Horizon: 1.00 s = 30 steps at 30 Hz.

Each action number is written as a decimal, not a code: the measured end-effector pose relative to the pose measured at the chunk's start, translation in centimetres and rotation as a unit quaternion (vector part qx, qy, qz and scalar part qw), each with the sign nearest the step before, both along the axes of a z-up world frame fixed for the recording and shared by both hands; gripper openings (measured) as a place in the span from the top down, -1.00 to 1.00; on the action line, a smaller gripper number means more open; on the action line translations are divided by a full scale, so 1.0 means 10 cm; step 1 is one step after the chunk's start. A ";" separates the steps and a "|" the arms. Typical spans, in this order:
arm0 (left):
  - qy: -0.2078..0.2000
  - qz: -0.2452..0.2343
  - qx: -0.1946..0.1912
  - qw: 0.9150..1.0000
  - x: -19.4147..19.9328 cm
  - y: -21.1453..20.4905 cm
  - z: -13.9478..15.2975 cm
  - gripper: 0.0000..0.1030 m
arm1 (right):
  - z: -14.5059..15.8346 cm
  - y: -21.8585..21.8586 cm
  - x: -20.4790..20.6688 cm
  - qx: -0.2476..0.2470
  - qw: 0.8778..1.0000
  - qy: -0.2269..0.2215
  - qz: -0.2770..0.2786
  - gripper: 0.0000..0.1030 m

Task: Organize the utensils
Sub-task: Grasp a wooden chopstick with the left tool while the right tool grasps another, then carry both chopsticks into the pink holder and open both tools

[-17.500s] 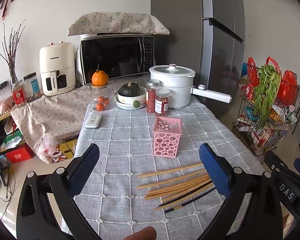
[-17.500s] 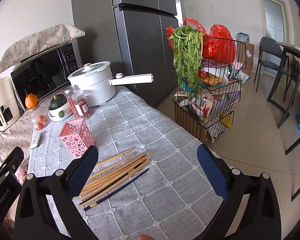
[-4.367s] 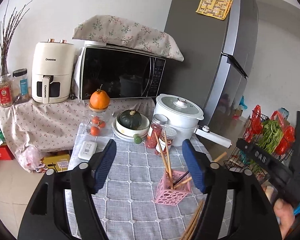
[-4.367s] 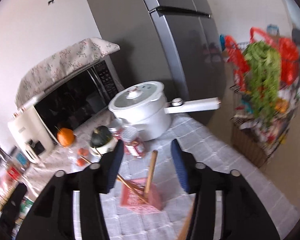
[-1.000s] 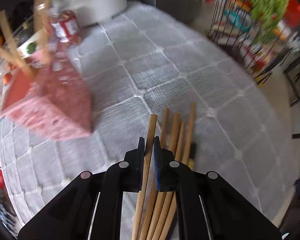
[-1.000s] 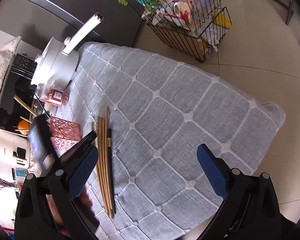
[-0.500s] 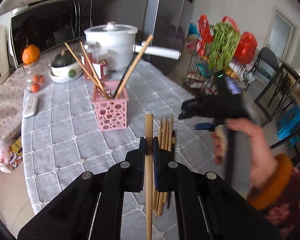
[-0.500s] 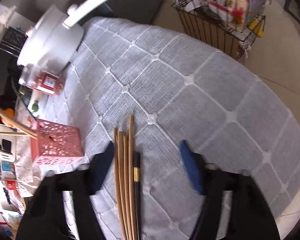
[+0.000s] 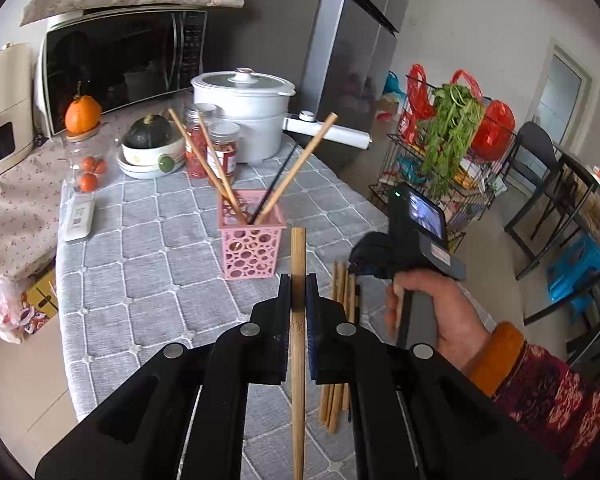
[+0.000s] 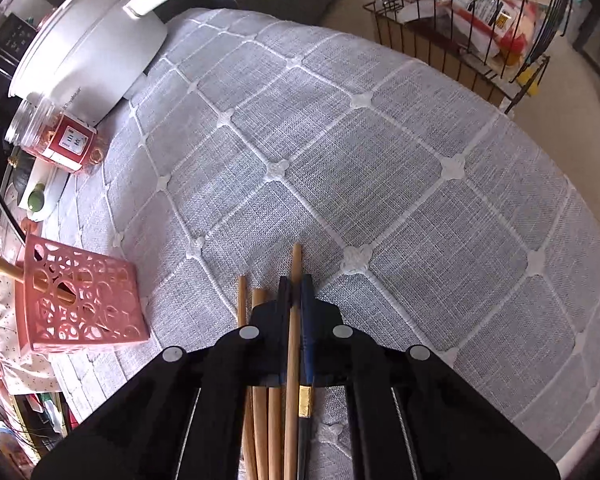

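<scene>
- Your left gripper (image 9: 298, 294) fingers clamp one chopstick (image 9: 298, 264); tip it into the far pink basket (image 9: 250, 245).
- Your right gripper (image 10: 296, 300) fingers pinch one bench chopstick (image 10: 295, 268); lift it straight.

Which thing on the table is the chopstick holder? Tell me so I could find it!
Look at the grey checked tablecloth, in front of the big white pot and the two jars of red food. The chopstick holder is the small square pink basket there. It is the only thing full of round holes, and chopsticks stick out of its top.
</scene>
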<state>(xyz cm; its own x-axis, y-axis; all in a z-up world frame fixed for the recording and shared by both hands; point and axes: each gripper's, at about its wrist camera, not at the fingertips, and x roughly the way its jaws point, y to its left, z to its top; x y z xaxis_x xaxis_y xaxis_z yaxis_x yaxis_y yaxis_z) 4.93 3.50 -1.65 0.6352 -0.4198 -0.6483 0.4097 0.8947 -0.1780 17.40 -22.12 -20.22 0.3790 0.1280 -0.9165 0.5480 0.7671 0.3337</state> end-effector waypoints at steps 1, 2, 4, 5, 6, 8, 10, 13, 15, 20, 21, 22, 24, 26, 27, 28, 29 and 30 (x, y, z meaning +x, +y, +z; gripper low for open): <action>0.000 0.002 -0.003 1.000 0.00 0.02 0.01 0.88 | 0.02 -0.01 -0.04 0.007 1.000 -0.008 -0.004 0.89; -0.001 0.004 -0.006 1.000 -0.01 0.05 0.03 0.88 | 0.06 -0.01 -0.11 0.013 1.000 -0.021 -0.004 0.89; -0.006 0.006 -0.011 1.000 -0.04 0.10 0.07 0.88 | 0.24 0.02 -0.28 0.008 0.999 -0.048 0.011 0.89; -0.007 0.007 -0.014 1.000 -0.05 0.11 0.09 0.88 | 0.32 0.05 -0.36 0.007 0.998 -0.058 0.018 0.89; -0.009 0.007 -0.017 1.000 -0.07 0.12 0.12 0.88 | 0.42 0.07 -0.47 0.008 0.997 -0.071 0.024 0.89; -0.016 0.008 -0.022 1.000 -0.12 0.15 0.17 0.88 | 0.64 0.12 -0.70 0.005 0.995 -0.096 0.035 0.89; -0.024 0.010 -0.027 0.999 -0.17 0.18 0.23 0.88 | 0.88 0.17 -0.97 0.006 0.991 -0.126 0.043 0.90; -0.036 0.012 -0.033 0.999 -0.26 0.20 0.31 0.88 | 1.16 0.20 -1.24 0.005 0.986 -0.161 0.049 0.89; -0.041 0.013 -0.035 0.998 -0.30 0.22 0.35 0.88 | 1.33 0.21 -1.43 0.007 0.982 -0.180 0.055 0.89; -0.044 0.030 -0.057 0.997 -0.37 0.30 0.40 0.88 | 1.68 0.21 -1.73 0.002 0.974 -0.213 0.073 0.89; -0.044 0.033 -0.061 0.997 -0.37 0.32 0.41 0.88 | 1.76 0.20 -1.77 -0.002 0.973 -0.219 0.077 0.89; -0.046 0.040 -0.066 0.996 -0.37 0.33 0.43 0.88 | 1.83 0.20 -1.79 -0.005 0.971 -0.226 0.080 0.89; -0.052 0.049 -0.073 0.995 -0.34 0.34 0.48 0.88 | 1.96 0.21 -1.82 -0.008 0.967 -0.239 0.085 0.89; -0.066 0.063 -0.081 0.992 -0.30 0.33 0.57 0.88 | 2.09 0.19 -1.82 -0.014 0.964 -0.250 0.087 0.89; -0.081 0.076 -0.083 0.990 -0.26 0.31 0.63 0.88 | 2.16 0.18 -1.80 -0.017 0.963 -0.256 0.086 0.89; -0.094 0.085 -0.081 0.989 -0.22 0.29 0.67 0.88 | 2.20 0.16 -1.79 -0.019 0.962 -0.260 0.084 0.89; -0.113 0.097 -0.081 0.985 -0.18 0.26 0.74 0.88 | 2.27 0.13 -1.76 -0.017 0.960 -0.267 0.081 0.89; -0.133 0.107 -0.086 0.982 -0.13 0.24 0.81 0.88 | 2.33 0.10 -1.73 -0.015 0.958 -0.274 0.078 0.89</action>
